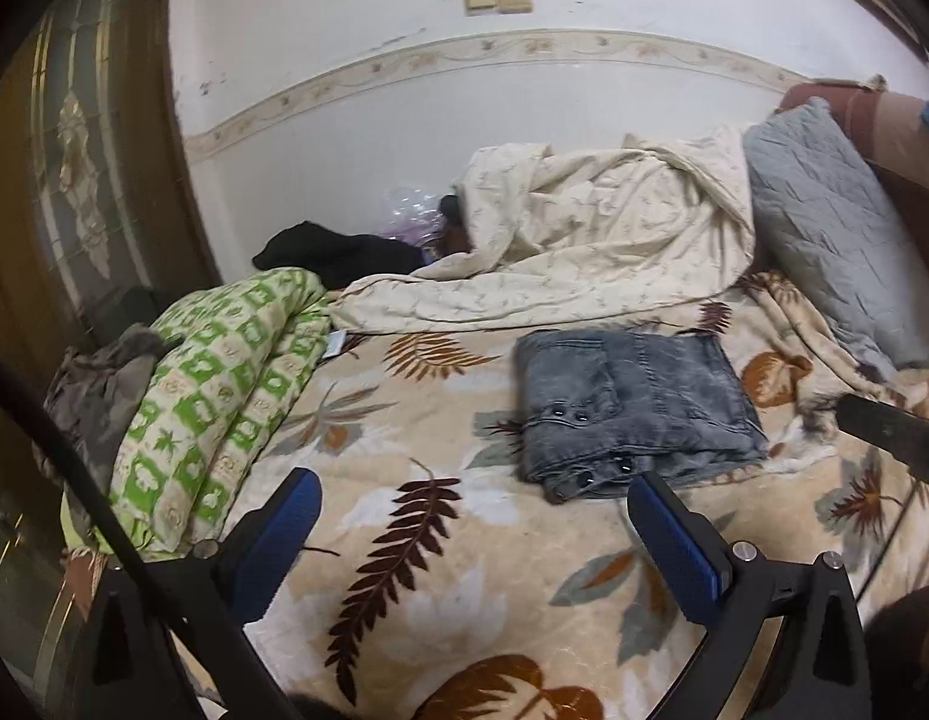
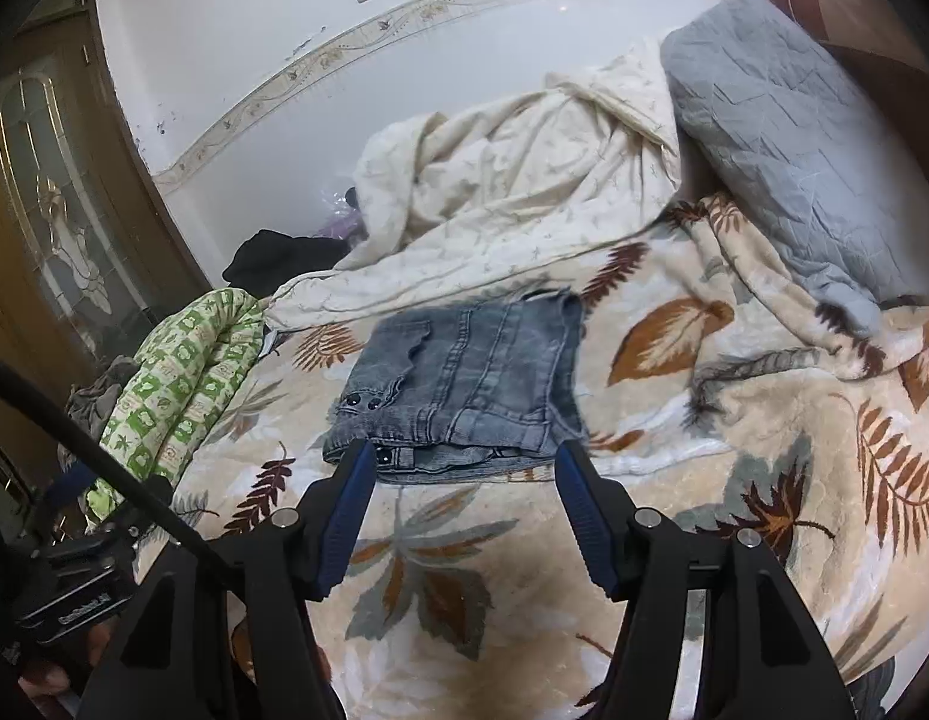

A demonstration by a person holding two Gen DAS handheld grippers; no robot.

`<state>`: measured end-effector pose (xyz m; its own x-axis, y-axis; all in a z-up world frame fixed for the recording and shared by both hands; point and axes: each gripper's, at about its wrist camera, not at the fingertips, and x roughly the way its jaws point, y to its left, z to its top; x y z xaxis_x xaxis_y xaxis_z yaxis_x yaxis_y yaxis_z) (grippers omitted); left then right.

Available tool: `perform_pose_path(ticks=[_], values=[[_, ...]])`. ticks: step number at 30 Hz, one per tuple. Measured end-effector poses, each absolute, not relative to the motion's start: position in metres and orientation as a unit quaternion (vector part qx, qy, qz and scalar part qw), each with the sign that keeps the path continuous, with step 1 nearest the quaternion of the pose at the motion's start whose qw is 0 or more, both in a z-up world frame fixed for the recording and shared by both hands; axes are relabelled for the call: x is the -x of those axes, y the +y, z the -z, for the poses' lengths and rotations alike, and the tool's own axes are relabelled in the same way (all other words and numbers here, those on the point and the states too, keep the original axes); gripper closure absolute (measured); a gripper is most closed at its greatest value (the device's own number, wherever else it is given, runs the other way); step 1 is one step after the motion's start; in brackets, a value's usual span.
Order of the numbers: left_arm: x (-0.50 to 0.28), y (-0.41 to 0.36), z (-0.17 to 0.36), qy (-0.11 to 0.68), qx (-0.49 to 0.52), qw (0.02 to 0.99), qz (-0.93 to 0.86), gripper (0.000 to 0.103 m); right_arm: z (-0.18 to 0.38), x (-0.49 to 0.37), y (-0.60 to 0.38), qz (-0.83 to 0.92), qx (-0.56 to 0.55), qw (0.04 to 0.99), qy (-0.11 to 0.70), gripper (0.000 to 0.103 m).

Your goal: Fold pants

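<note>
Two grippers are hovering over the bed, both pointing down at the folded jeans (image 2: 464,396), and neither is touching the denim. The right gripper (image 2: 461,465) is sitting nearer: in its own view the tips of its blue-padded fingers (image 2: 350,498) are lining up just short of the near edge of the bundle, straddling it, with the jaws standing apart and nothing between them. The left gripper (image 1: 473,495) is spreading its fingers as wide as they go, and the jeans (image 1: 635,408) are lying ahead and off to the right of its gap, so this one is standing farther off to the side.

The jeans are resting on the leaf-printed fleece blanket (image 2: 704,450) as a compact, near-square stack of several layers, dark snap buttons showing at the near left corner and frayed hem threads trailing along the right side. The bundle's slightly longer side is running left to right across the right wrist view. The fold looks finished or nearly so; any further move would likely be a last tidy or pulling away.

Washed grey-blue denim is looking stiff and heavy-seamed against the plush blanket. Behind it a cream quilt (image 2: 512,204) is lying crumpled, a grey quilted pillow (image 2: 794,144) is leaning to the right, and a green-checked quilt (image 1: 224,396) is lying rolled up on the left.
</note>
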<state>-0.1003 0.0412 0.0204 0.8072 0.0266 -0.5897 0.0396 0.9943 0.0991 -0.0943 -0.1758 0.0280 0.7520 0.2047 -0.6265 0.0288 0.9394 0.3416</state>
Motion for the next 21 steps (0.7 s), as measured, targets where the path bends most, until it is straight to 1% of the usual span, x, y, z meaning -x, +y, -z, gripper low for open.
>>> perform_pose_path(ticks=[8, 13, 16, 21], values=[[0.097, 0.049, -0.025, 0.309, -0.047, 0.950, -0.009, 0.000, -0.040, 0.100, -0.164, -0.062, -0.158, 0.928, 0.333, 0.040], [0.098, 0.055, -0.027, 0.305, -0.040, 0.951, -0.017, 0.000, -0.055, 0.109, -0.158, -0.062, -0.147, 0.939, 0.304, 0.039], [0.094, 0.061, -0.023, 0.308, -0.029, 0.951, -0.020, 0.000, -0.049, 0.104, -0.159, -0.050, -0.142, 0.939, 0.311, 0.038], [0.074, 0.063, -0.006, 0.328, -0.031, 0.944, -0.028, 0.000, -0.021, 0.071, -0.165, -0.035, -0.145, 0.923, 0.354, 0.038]])
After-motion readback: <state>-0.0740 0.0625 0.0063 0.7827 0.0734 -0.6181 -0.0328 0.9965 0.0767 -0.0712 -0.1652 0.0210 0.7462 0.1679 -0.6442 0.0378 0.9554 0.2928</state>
